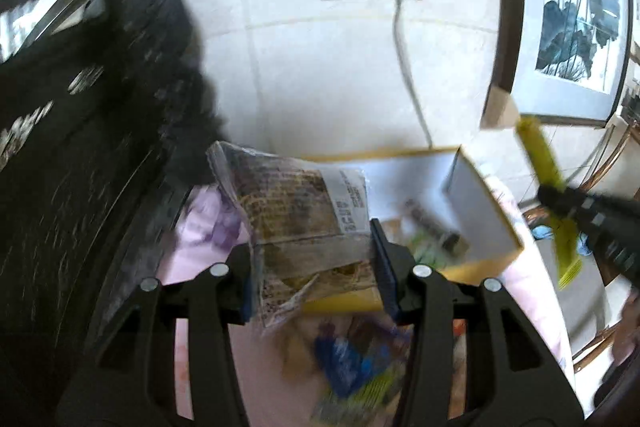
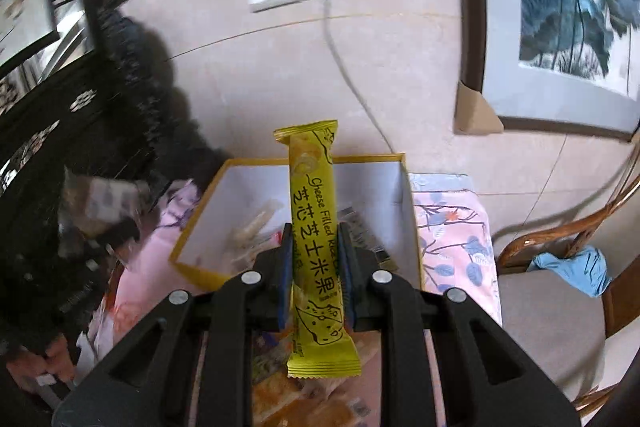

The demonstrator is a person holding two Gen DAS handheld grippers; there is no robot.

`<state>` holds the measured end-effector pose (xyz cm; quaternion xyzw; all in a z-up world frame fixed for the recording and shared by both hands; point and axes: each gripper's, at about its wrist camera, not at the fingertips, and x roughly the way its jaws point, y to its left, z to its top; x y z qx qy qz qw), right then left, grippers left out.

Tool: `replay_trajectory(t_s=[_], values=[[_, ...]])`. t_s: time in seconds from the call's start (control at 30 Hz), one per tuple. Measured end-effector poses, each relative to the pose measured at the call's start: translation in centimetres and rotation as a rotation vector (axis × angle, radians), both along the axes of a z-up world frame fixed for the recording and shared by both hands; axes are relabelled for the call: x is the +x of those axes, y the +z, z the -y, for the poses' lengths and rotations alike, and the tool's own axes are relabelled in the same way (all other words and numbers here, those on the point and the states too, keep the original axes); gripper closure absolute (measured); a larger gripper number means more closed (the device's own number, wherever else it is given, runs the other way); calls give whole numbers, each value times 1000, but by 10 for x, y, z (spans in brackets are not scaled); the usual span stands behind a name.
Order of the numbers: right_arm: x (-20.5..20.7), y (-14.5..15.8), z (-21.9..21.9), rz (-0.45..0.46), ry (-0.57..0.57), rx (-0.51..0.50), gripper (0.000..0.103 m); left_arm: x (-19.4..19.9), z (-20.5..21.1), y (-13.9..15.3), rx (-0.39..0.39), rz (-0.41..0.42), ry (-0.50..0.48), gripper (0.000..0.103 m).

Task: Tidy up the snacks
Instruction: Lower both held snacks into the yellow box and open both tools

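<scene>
Pinching a yellow snack stick (image 2: 316,239) tight, the right gripper (image 2: 314,259) carries it w/ the box (image 2: 408,211) just ahead, prob. to drop in. Left gripper (image 1: 316,263) clamps a clear snack bag (image 1: 296,211), same plan. Box sits on a flowery cloth (image 2: 452,227) by the wall.

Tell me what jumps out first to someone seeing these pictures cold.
The bright yellow cheese rice snack stick stands out, pinched upright in the right claw. Next comes the clear cracker packet held in the left claw. Behind both sits the open yellow-rimmed box, white inside, on the pink floral cloth.
</scene>
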<state>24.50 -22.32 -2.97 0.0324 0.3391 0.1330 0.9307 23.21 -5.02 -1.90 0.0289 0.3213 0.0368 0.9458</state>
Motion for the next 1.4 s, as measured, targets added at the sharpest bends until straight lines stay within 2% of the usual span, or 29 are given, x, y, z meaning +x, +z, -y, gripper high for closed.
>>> replay_trajectory(t_s=[0.1, 0.37, 0.5, 0.73, 0.77, 0.8, 0.83, 0.87, 0.93, 1.03, 1.23, 1.4], values=[[23, -8, 7, -21, -9, 20, 83, 34, 7, 2, 43, 17, -6, 56], [75, -35, 6, -87, -29, 26, 83, 97, 3, -34, 29, -43, 2, 56], [89, -49, 6, -116, -38, 16, 83, 104, 2, -44, 61, -66, -10, 56], [99, -57, 7, -143, -55, 14, 83, 111, 4, -56, 90, -88, -19, 56], [101, -58, 7, -139, -63, 0, 79, 113, 3, -56, 78, -91, -21, 54], [104, -58, 5, -131, -81, -38, 71, 115, 2, -56, 54, -94, -35, 39], [107, -60, 4, -138, -95, -74, 30, 115, 2, -55, 53, -82, -31, 21], [109, -60, 4, -150, -116, -101, 1, 111, 2, -53, 85, -38, 12, 2], [105, -57, 11, -115, -156, -58, 1, 105, 3, -49, 125, 7, 15, 2], [100, -51, 16, -105, -160, -58, 1, 103, 4, -50, 141, -12, -6, 2], [89, -41, 26, -95, -168, -31, 1, 99, 1, -46, 90, -39, -8, 2], [78, -28, 31, -72, -164, -5, 1, 87, 4, -37, 114, -24, -12, 2]])
